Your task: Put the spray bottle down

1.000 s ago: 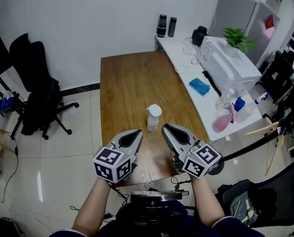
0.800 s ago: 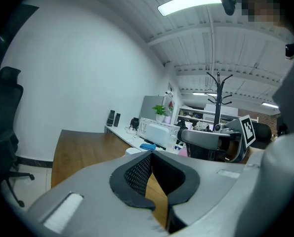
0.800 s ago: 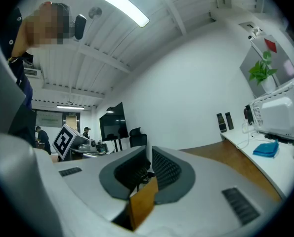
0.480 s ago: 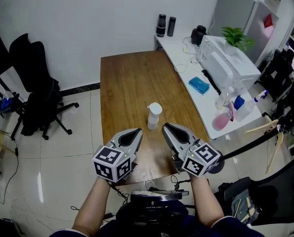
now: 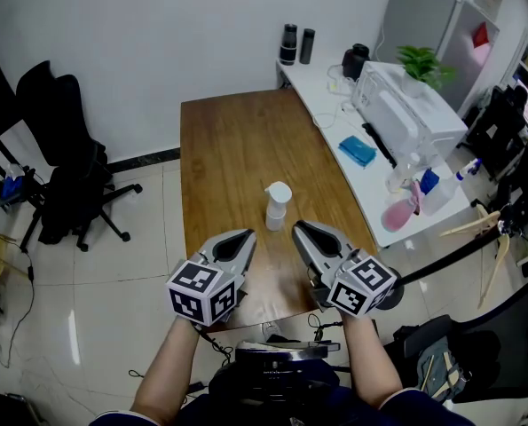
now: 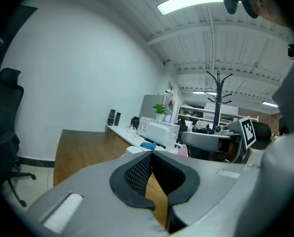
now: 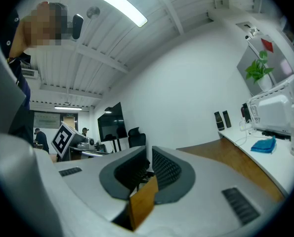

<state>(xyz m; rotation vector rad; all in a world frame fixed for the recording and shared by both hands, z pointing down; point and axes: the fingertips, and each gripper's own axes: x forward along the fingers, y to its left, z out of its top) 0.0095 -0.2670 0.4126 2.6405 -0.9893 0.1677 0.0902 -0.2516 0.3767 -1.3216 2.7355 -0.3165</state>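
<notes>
The left tool [image 5: 246, 237] and the right tool [image 5: 297, 227] each have their jaws pressed together on nothing, side by side over the near edge of the wooden desk [image 5: 232, 140]. The white spray bottle [image 5: 277, 206] stands upright on the desk just beyond their tips, apart from both.

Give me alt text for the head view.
A white spray bottle stands upright on a wooden table, free of both handheld grippers. The left gripper and right gripper, shut and empty, are held side by side over the table's near edge.
</notes>
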